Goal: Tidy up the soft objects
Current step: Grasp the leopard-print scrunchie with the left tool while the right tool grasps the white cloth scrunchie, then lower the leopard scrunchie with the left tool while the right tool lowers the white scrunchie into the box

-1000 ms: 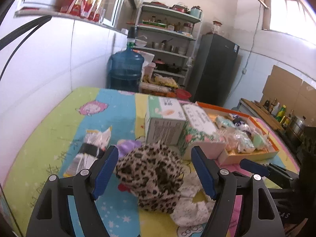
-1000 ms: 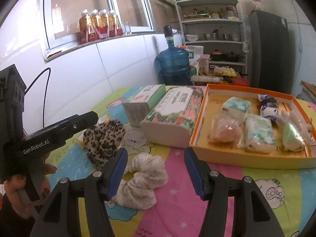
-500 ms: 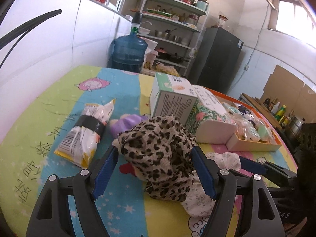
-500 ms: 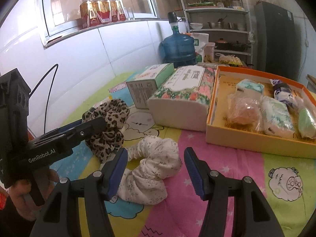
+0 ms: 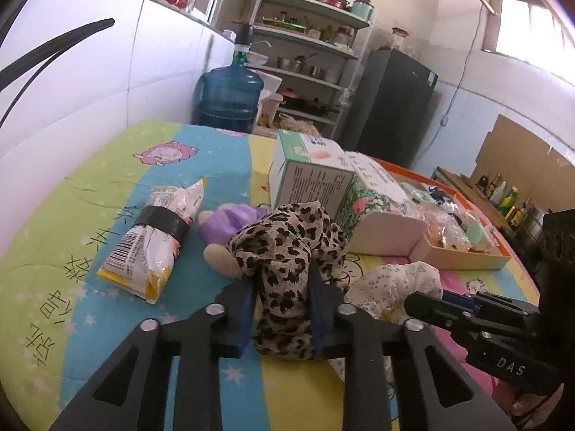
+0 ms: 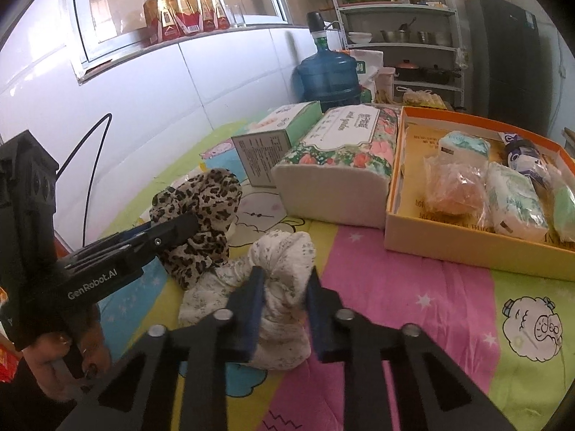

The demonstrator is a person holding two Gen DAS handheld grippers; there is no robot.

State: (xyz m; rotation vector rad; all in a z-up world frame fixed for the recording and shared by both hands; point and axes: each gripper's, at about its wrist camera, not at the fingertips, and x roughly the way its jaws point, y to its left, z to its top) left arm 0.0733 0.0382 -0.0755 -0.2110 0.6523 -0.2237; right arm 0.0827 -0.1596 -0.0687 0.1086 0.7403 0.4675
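My left gripper (image 5: pixel 282 303) is shut on a leopard-print cloth (image 5: pixel 287 251) lying on the colourful tablecloth; the cloth also shows in the right wrist view (image 6: pixel 201 215). My right gripper (image 6: pixel 285 296) is shut on a white floral cloth (image 6: pixel 284 255), which shows in the left wrist view (image 5: pixel 399 283) just right of the leopard cloth. A purple and beige plush toy (image 5: pixel 226 226) lies behind the leopard cloth. An orange tray (image 6: pixel 478 251) holds several soft packets.
A snack bag (image 5: pixel 151 244) lies at the left. A green-white box (image 5: pixel 309 176) and a floral tissue pack (image 6: pixel 341 165) stand mid-table beside the tray. A blue water jug (image 5: pixel 230 93), shelves and a dark fridge (image 5: pixel 391 107) stand beyond the table.
Both grippers were open around the cloths; now the left has shut on the leopard cloth and the right on the white floral cloth. Both moved forward and lower.
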